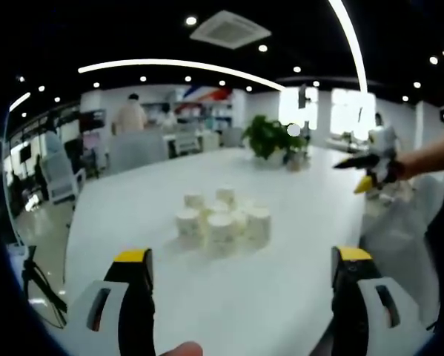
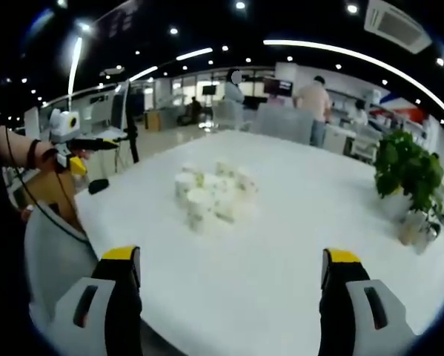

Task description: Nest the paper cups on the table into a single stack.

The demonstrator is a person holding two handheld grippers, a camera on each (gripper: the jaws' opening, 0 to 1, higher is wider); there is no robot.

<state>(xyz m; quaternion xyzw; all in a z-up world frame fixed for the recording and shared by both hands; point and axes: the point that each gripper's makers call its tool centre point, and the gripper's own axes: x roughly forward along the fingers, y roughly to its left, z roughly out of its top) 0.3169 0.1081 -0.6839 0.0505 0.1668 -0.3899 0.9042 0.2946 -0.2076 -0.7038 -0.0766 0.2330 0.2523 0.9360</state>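
Several white paper cups [image 1: 222,219] stand upside down in a tight cluster near the middle of the white table [image 1: 281,289]. In the right gripper view the same cups [image 2: 210,194] are bunched a little left of centre. My left gripper [image 1: 242,256] is open, its yellow-tipped jaws wide apart and well short of the cups. My right gripper [image 2: 231,256] is open too, empty and short of the cluster. A hand holds the right gripper [image 1: 370,169] up at the table's right side. The left gripper [image 2: 79,142] hangs above the table's left edge.
A potted green plant [image 1: 270,137] stands beyond the cups on the table, at the right edge [image 2: 407,170] in the right gripper view. Office chairs [image 1: 58,178] and people [image 1: 130,115] are behind the table. Bare tabletop [image 2: 229,297] lies between the jaws and the cups.
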